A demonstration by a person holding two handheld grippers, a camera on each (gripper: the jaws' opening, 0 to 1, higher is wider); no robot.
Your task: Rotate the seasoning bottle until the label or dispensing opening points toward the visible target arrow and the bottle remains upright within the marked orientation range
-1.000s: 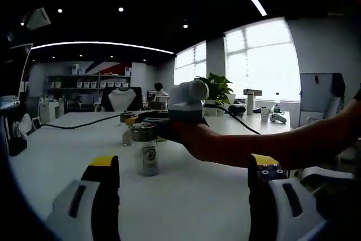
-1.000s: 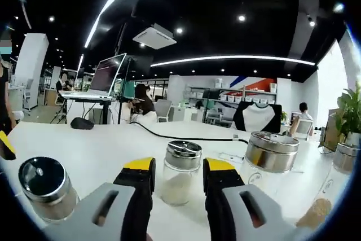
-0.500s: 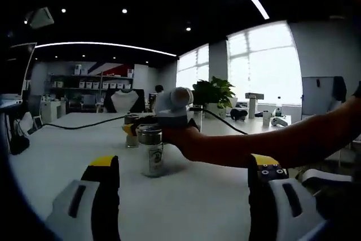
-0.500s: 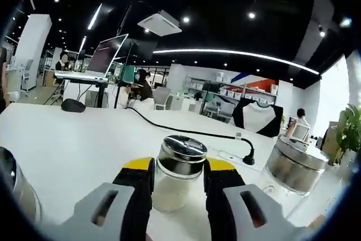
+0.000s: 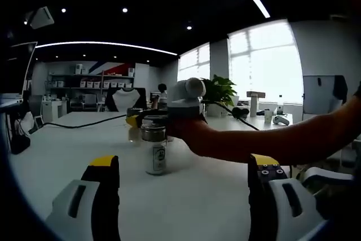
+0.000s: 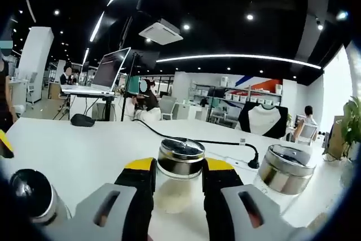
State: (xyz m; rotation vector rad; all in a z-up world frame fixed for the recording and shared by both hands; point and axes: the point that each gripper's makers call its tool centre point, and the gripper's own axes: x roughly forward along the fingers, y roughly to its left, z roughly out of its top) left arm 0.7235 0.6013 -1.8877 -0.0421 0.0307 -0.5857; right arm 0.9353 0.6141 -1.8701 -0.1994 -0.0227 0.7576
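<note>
Right gripper view: your right tongs (image 6: 177, 182) pinch the bottle (image 6: 179, 174), one yellow-tipped jaw against each side of its glass body, just under the metal cap. The bottle stands upright on the white worktop (image 6: 96, 150), pale powder in its lower part. A second jar (image 6: 286, 167) stands just right of the bottle, and a third jar (image 6: 34, 198) lies tilted well to its left (near the view's lower edge). Behind the bottle a black cable (image 6: 192, 137) runs across the worktop.

In the left gripper view your left tongs (image 5: 183, 165) are spread wide and carry nothing. Beyond them a labelled jar (image 5: 155, 150) stands upright on the worktop (image 5: 62, 145), with your right hand (image 5: 194, 134) and its gripper just behind it.
</note>
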